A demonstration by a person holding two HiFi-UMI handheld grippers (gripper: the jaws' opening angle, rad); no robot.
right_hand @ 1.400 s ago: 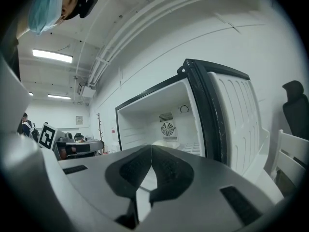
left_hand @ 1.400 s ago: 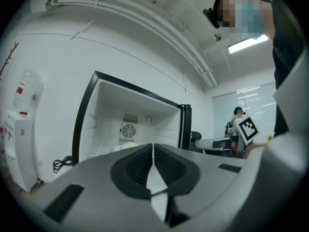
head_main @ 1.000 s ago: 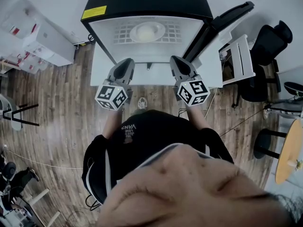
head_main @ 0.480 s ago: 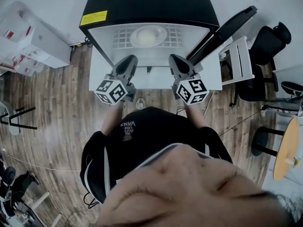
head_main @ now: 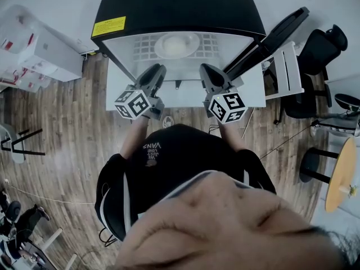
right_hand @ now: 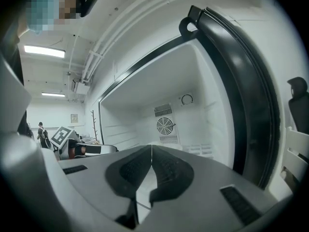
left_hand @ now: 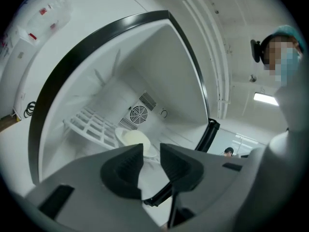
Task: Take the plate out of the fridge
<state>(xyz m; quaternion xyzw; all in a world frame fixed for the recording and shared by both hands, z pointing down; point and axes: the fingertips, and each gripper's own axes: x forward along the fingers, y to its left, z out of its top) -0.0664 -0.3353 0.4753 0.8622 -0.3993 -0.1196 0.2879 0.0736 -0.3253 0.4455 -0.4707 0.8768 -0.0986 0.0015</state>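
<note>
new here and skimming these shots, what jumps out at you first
The open black fridge with its white inside fills the top of the head view, and a round pale plate lies on the white wire shelf inside. Pointing in, the grey left gripper has just been opening its jaws, nothing between them, while the right gripper is shut and empty.

The head view looks steeply down from above the person onto the black-topped, white-lined open fridge (head_main: pixel 174 7), near enough to take in both pairs of fingers (head_main: pixel 152 79). Each gripper view sits close behind its own fingers and faces level into the cavity; the left one is rolled. Beyond the fingertips, both gripper views share the round fan grille (left_hand: pixel 138 114). The pale round plate (left_hand: pixel 135 140) appears in the left gripper and head views.
</note>
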